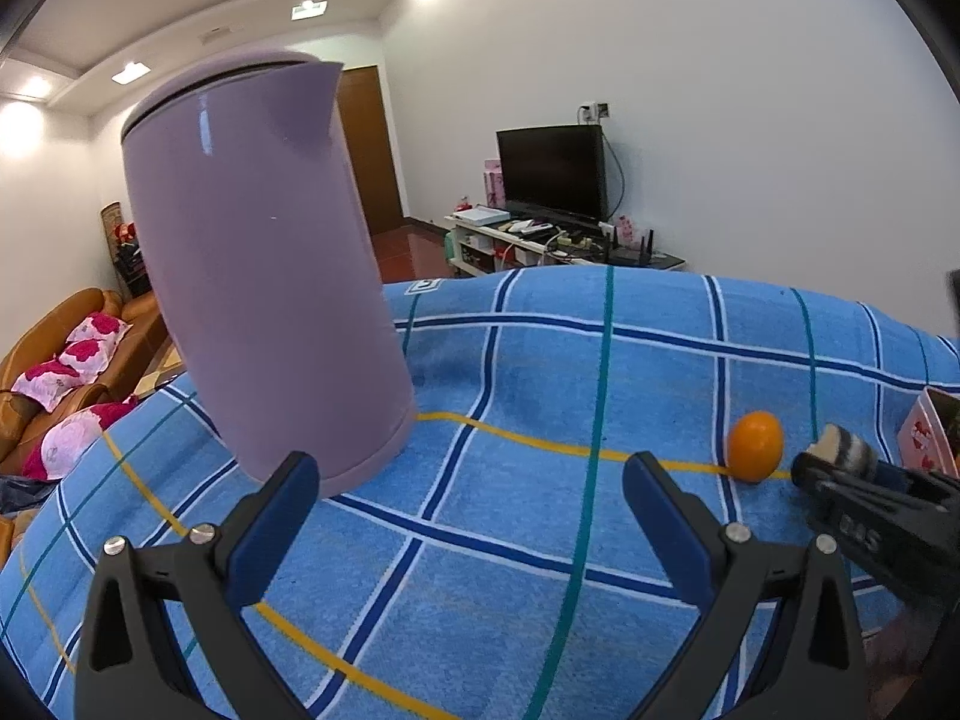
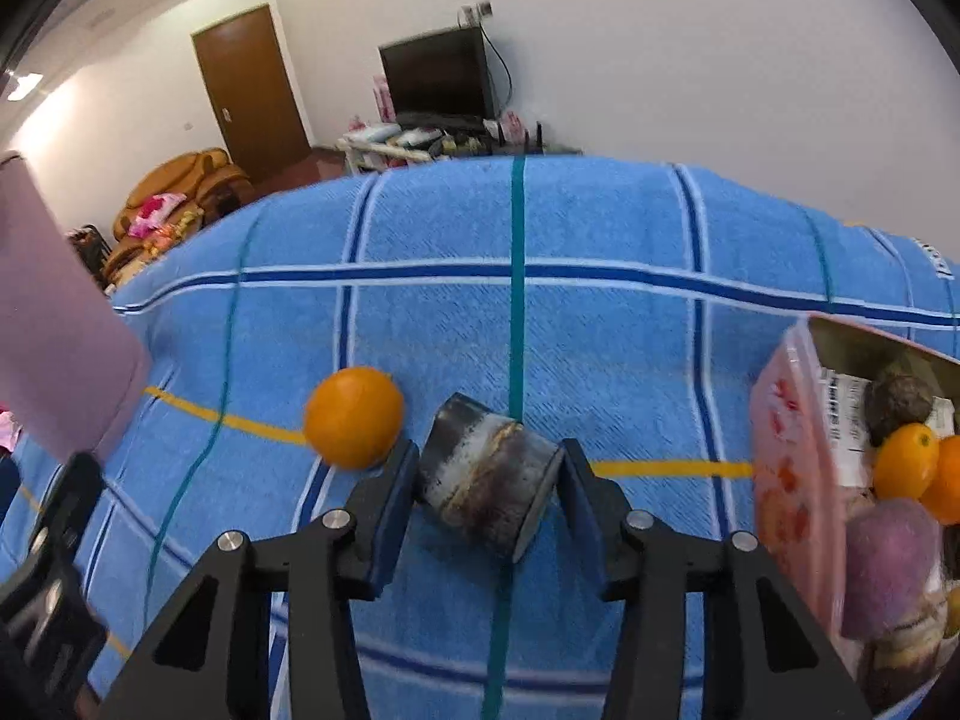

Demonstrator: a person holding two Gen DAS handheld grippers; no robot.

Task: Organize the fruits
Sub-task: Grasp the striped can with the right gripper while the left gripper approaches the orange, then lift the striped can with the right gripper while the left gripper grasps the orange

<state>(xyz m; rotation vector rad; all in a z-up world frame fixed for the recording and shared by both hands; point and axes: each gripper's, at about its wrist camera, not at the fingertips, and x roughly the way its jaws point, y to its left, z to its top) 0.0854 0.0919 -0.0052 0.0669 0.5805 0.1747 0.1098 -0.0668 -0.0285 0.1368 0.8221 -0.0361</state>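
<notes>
Box [image 2: 798,462] of fruit lies just right of the right gripper [image 2: 489,480], which clamps a dark striped cylinder [image 2: 486,474] crosswise above mid-towel [image 2: 600,330], while the left gripper [image 1: 471,492] gapes empty.

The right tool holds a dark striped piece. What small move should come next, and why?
Probably carry the right tool, shut on the dark striped piece, rightward to the pink box and release there. The box already holds other fruits, and the orange on the cloth comes after.
</notes>
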